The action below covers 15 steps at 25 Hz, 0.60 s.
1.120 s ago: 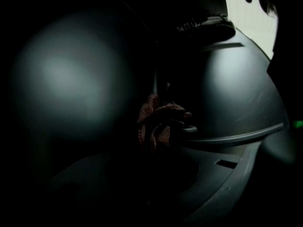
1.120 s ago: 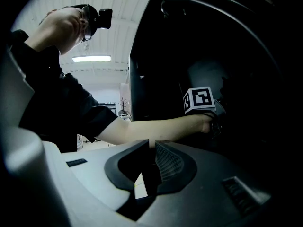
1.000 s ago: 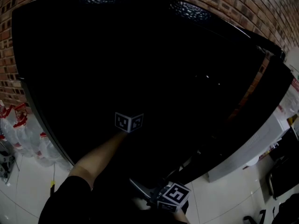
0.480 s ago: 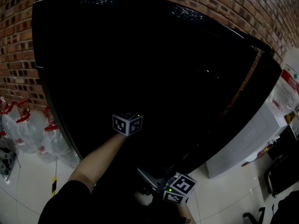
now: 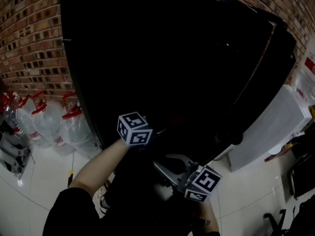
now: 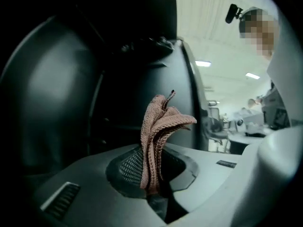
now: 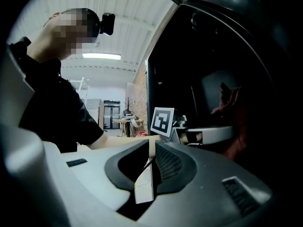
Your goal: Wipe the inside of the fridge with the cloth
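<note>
Left gripper view: left tool (image 6: 152, 171) clenched on the pinkish cloth (image 6: 158, 126), which is folded and sticks up from between the pads. Ahead of it is the dark fridge (image 6: 71, 89) interior, detail poor. Right gripper view: right tool (image 7: 152, 167) closed, nothing in it. The left tool's marker cube (image 7: 162, 122) is ahead of it, with a reddish blob beyond, probably the cloth, inside the fridge. Head view: both tools low at the black fridge. Water bottles (image 5: 49, 122) stand on the floor (image 5: 44, 171) left of the left tool, brick wall (image 5: 29, 43) behind them.
</note>
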{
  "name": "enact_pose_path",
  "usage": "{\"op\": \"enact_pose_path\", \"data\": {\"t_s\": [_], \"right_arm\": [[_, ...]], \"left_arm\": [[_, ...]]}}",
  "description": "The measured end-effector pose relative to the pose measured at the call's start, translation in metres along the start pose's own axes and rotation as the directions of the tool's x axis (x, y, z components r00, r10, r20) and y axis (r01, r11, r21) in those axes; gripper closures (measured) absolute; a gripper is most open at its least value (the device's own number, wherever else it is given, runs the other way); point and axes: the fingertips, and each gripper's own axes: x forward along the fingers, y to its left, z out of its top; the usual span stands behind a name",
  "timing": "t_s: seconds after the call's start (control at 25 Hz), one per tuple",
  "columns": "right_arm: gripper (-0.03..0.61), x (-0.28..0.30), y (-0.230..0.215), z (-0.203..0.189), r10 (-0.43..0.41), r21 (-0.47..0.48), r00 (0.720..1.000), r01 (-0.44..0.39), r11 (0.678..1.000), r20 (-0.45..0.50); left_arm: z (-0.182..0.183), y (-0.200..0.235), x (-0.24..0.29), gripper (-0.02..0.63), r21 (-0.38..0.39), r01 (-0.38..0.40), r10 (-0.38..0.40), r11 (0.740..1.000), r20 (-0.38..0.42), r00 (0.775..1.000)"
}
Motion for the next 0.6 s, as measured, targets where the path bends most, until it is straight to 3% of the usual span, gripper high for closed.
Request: {"op": "enact_pose_path", "data": {"t_s": [0.16,0.32,0.6], "right_arm": [[0.532,0.004,0.008,0.002,0.013,-0.004,1.0,-0.013,1.0,0.01],[0.532,0.005,0.009,0.003,0.017,0.0,1.0,-0.017,1.0,0.015],[0.532,0.003,0.001,0.006,0.012,0.01,1.0,-0.013,1.0,0.025]], "left_arm": [[-0.026,-0.022,0.006,0.557,0.1,0.06,-0.043,0.993,-0.158,0.987],[-0.05,-0.032,0.021,0.557,0.226,0.139,-0.052,0.964,-0.352,0.935],[-0.061,-0.017,0.048,0.552,0.171,0.205,-0.102,0.964,-0.477,0.873]]}}
